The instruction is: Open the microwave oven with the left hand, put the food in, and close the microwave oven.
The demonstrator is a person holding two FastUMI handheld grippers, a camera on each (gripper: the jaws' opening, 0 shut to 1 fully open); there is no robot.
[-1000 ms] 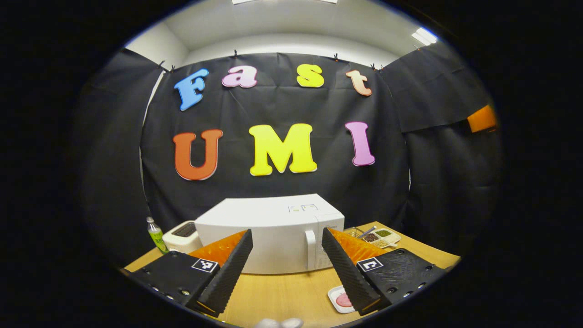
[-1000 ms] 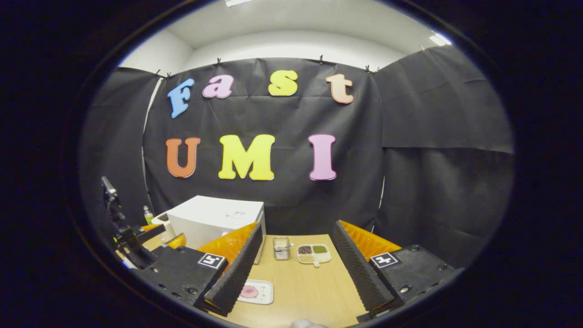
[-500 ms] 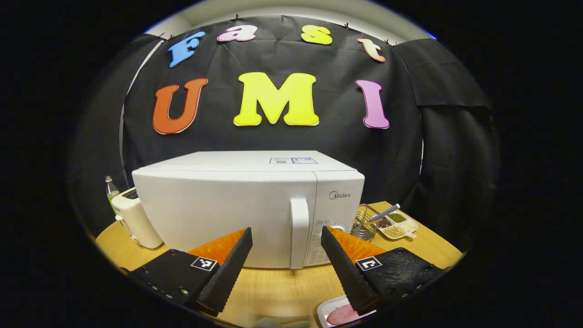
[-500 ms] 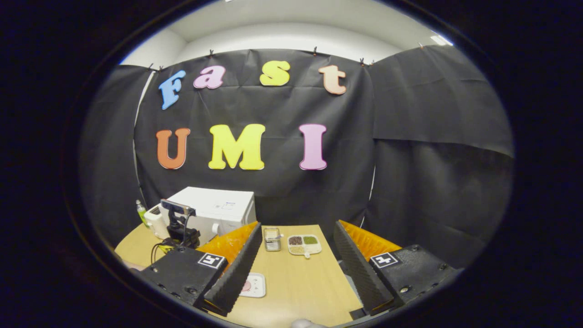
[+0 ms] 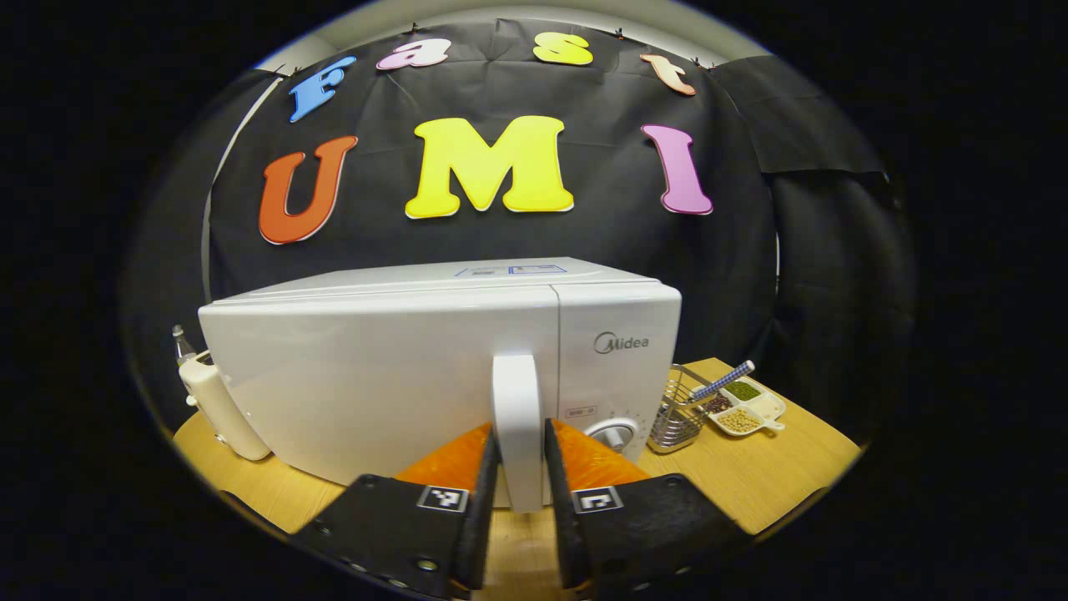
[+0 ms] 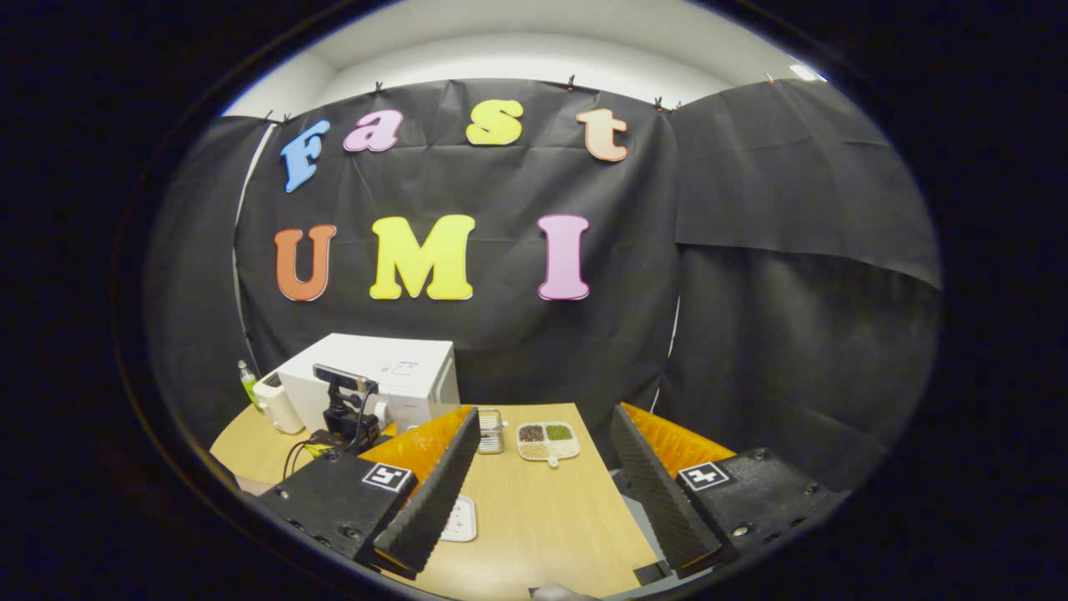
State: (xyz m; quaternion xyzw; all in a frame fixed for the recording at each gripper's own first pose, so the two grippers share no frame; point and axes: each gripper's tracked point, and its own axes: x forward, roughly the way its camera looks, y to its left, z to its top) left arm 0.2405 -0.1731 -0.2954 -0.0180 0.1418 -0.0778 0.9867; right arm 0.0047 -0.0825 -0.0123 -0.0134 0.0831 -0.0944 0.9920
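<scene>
The white microwave stands with its door closed, close in front in the left gripper view. My left gripper is shut on the door's upright white handle, one finger pressing each side. In the right gripper view the microwave stands at the table's far left, and the left gripper with its camera is at its front. My right gripper hangs open over the table with nothing between its fingers. A white food plate lies on the table, half hidden behind a finger.
A white toaster and a small bottle stand left of the microwave. To its right are a wire basket and a sectioned dish of beans. The wooden table ends near the right gripper.
My left gripper has moved in to the microwave and shut on the door handle. The right gripper stays open, drifting slightly; the plate sits lower behind its finger.
</scene>
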